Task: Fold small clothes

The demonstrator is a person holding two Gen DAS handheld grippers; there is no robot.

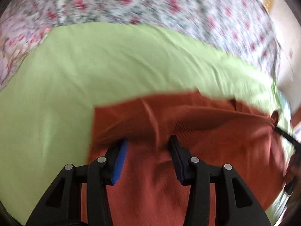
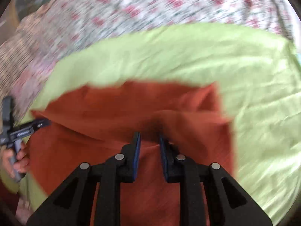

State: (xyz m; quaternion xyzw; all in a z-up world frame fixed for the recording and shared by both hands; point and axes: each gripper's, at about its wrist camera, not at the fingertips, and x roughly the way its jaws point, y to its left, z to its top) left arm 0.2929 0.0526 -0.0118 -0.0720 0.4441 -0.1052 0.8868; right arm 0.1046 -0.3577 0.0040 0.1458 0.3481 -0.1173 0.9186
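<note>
Rust-orange garment [image 1: 188,124] lying spread on a light green sheet [image 1: 112,64], itself laid over a floral bedcover [image 1: 150,1] with red flowers on a pale ground. Both views smeared by motion blur, so fine detail lost.

Seen from the left wrist: left gripper [image 1: 148,141] tilted down over the garment, jaws parted with a clear gap, blue pad facing inward on the left finger, dark pad on the right. A raised ridge of orange cloth running up between the fingertips, the pads standing off it on either side, not pinching. Straight left edge of the garment just beyond the left finger, green sheet beside it. At the far right edge, a corner of the garment bunched up next to the dark tip of the other tool.

Seen from the right wrist: right gripper [image 2: 149,138] also angled down over the garment [image 2: 120,105], jaws standing narrowly apart, a dark fold of cloth just ahead of the tips; cannot tell whether any cloth touches the pads, no pinch visible. Upper right corner of the garment folded over onto itself. At the left edge, the left gripper [image 2: 44,122] reaching to the garment's corner, with a hand [image 2: 17,162] wrapped round its grey handle.
</note>
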